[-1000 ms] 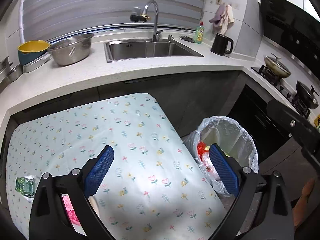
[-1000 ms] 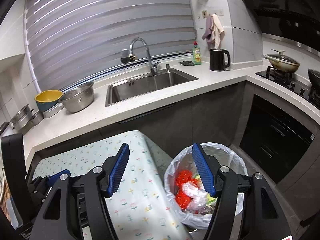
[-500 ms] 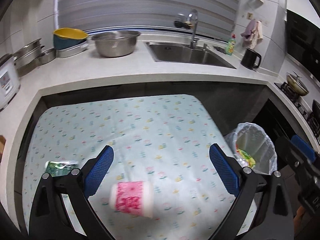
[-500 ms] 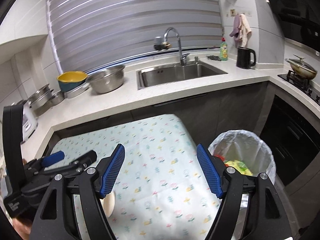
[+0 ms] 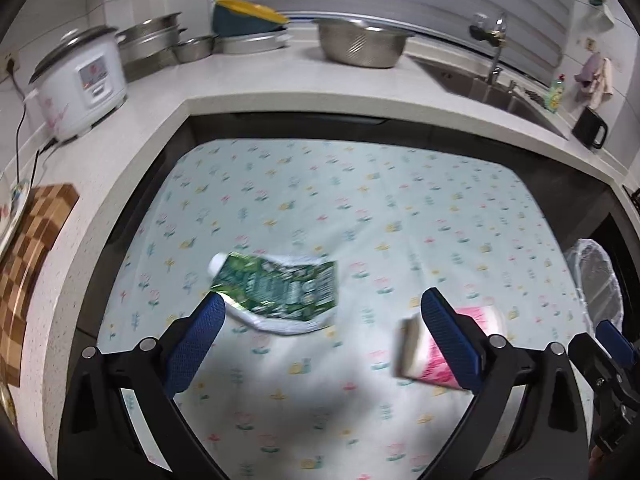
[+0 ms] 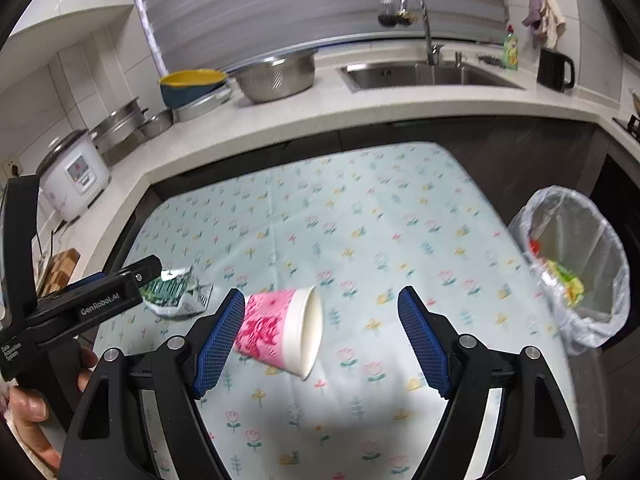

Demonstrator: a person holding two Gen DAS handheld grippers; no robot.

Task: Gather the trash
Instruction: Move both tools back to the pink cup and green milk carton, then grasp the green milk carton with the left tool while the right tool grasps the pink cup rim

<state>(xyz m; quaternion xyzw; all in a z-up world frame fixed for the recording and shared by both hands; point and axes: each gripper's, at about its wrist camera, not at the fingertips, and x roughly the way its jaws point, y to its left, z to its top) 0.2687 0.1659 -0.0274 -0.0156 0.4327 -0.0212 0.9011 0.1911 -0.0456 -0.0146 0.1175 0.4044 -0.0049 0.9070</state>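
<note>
A crumpled green wrapper (image 5: 280, 292) lies on the flowered tablecloth (image 5: 360, 200). My left gripper (image 5: 322, 312) hangs open just above it, and the wrapper's near edge reaches in by the left finger. A pink paper cup (image 6: 280, 324) lies on its side with its mouth to the right. My right gripper (image 6: 322, 308) hovers over the cup, jaws opening. The cup sits between the fingers, close to the left pad, and nothing presses on it. In the left wrist view the cup (image 5: 486, 316) shows behind the right finger. The wrapper (image 6: 176, 292) lies under the left gripper's tip (image 6: 148, 270).
A bin lined with a clear bag (image 6: 576, 264) stands off the table's right edge with trash inside. Behind the table, the counter (image 6: 320, 120) carries a rice cooker (image 5: 80, 84), metal bowls and a sink (image 6: 428, 76). A hand (image 6: 28, 404) holds the left gripper.
Both views have swung left from the bin to the table and dropped lower. The wrapper and the cup now lie by the fingers. The right jaws stand a little wider.
</note>
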